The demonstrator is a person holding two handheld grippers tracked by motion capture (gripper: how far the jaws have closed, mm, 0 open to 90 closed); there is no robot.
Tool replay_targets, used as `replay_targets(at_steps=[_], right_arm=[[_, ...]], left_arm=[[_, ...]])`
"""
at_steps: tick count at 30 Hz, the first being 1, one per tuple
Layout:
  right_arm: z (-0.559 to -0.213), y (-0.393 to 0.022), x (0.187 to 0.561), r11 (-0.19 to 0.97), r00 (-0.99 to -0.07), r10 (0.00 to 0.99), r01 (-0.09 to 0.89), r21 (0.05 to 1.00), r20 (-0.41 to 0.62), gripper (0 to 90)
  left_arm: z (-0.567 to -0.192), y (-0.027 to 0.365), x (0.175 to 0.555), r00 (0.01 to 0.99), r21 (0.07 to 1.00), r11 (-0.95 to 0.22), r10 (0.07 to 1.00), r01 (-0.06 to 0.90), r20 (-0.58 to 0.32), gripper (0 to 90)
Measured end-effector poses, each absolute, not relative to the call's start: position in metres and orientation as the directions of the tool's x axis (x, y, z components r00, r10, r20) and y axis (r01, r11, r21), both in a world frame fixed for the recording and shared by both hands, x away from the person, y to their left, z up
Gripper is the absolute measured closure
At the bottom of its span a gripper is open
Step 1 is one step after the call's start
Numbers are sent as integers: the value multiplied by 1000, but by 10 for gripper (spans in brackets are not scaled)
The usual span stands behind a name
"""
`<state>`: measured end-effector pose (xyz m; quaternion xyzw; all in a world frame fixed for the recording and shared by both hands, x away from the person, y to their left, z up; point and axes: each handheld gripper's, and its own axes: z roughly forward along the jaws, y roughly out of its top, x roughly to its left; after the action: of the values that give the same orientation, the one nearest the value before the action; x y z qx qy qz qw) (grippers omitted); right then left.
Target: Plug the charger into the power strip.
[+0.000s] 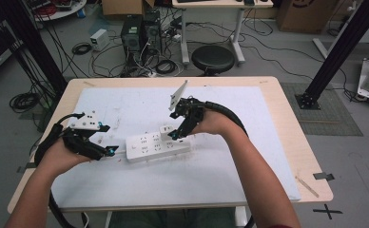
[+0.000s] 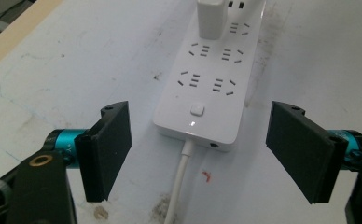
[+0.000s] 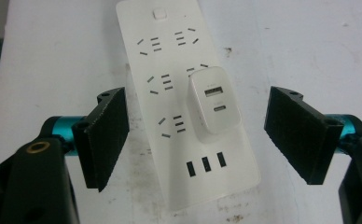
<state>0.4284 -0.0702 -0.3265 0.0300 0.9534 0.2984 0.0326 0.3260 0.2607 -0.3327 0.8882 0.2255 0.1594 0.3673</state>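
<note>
Left claw (image 1: 107,151) held low, jaws spread wide, nothing gripped. Right claw (image 1: 174,135) angled steeply down, jaws likewise spread wide. Both forearms extended forward from the bottom edge.

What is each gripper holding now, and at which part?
Nothing is held. The left gripper is open, jaws apart around the cable end of the power strip. The right gripper is open around the charger, not touching it.

Left gripper (image 1: 107,151): black body, flat rectangular black jaws, teal collars behind jaws, brass ring on frame, grey three-cornered plate on top, thick black cable. Right gripper (image 1: 174,136): same build, same plate. Forearms bare; red sleeve edge at right elbow.
</note>
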Motion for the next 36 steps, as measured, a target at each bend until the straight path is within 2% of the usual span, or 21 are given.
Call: replay_targets(at_steps=[16, 24, 36], right_arm=[[-321, -159, 398, 620, -936, 352, 214, 755, -23, 186], [-330, -185, 394, 575, -924, 383, 239, 782, 1, 186], [-329, -190, 391, 566, -919, 395, 241, 788, -2, 186]], left_arm=[[-334, 265, 338, 852, 806, -545, 514, 232, 102, 219], [-334, 268, 339, 846, 822, -523, 524, 226, 101, 219], [-333, 270, 339, 839, 838, -501, 535, 218, 101, 219]])
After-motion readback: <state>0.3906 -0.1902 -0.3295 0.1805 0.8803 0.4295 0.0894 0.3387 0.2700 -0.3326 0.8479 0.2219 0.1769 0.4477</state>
